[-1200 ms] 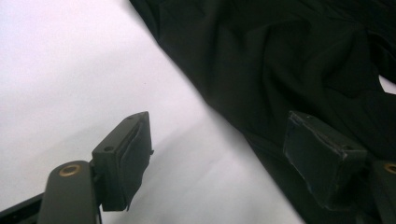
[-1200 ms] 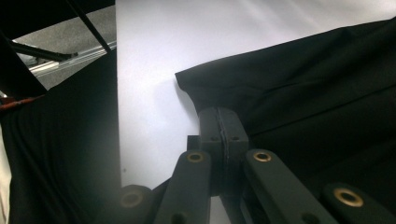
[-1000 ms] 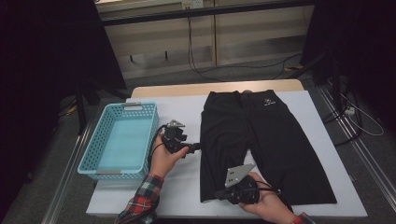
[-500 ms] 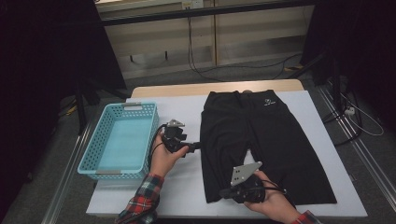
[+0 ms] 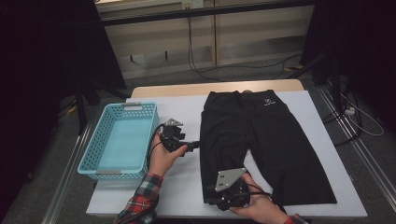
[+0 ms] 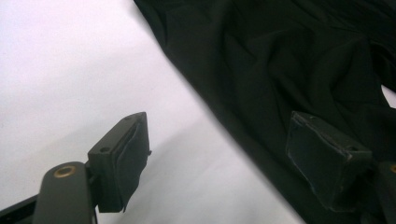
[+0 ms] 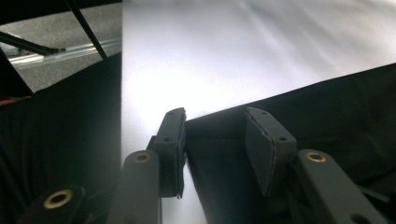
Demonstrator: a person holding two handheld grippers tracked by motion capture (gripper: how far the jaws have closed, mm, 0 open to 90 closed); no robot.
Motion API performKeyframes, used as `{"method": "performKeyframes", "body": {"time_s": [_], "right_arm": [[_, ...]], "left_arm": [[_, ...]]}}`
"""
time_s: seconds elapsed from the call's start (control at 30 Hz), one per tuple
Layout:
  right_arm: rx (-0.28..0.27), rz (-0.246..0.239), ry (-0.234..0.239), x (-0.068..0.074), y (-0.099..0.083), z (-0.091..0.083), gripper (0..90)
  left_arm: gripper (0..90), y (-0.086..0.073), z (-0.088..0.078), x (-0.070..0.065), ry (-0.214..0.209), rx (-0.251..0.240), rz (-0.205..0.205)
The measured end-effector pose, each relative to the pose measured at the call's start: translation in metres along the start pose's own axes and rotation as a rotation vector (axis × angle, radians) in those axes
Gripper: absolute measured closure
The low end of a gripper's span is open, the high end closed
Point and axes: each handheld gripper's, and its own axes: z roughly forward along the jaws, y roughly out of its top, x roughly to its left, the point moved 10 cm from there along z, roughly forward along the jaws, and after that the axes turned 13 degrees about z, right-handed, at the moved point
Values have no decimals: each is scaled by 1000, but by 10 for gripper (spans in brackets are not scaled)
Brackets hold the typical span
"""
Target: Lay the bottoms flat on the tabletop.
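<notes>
Black shorts lie flat on the white table, waistband at the far side. My left gripper is level at the shorts' left edge. In the left gripper view it is open, one pad over bare table, the other over the dark cloth. My right gripper sits at the near hem of the left leg. In the right gripper view it has just been opening its jaws, and the hem corner of the shorts lies loose between the parted pads.
An empty light-blue plastic basket stands on the table's left part, just left of my left hand. The table's near edge runs close under my right hand. Cables and dark stands surround the table on the floor.
My right hand has shifted a little to the left along the near hem, towards the table's front edge. The left hand and the shorts have kept still.
</notes>
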Motion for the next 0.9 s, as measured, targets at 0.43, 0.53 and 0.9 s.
{"method": "performKeyframes", "body": {"time_s": [0.43,0.53,0.9], "right_arm": [[-18,29,-27,-10,7,4,900],[-68,71,18,-5,16,-3,900],[-57,73,74,12,18,-3,722]], "left_arm": [[212,-2,-7,4,8,-7,-7],[215,-3,-8,4,8,-13,-16],[218,-2,-8,4,11,-15,-13]]}}
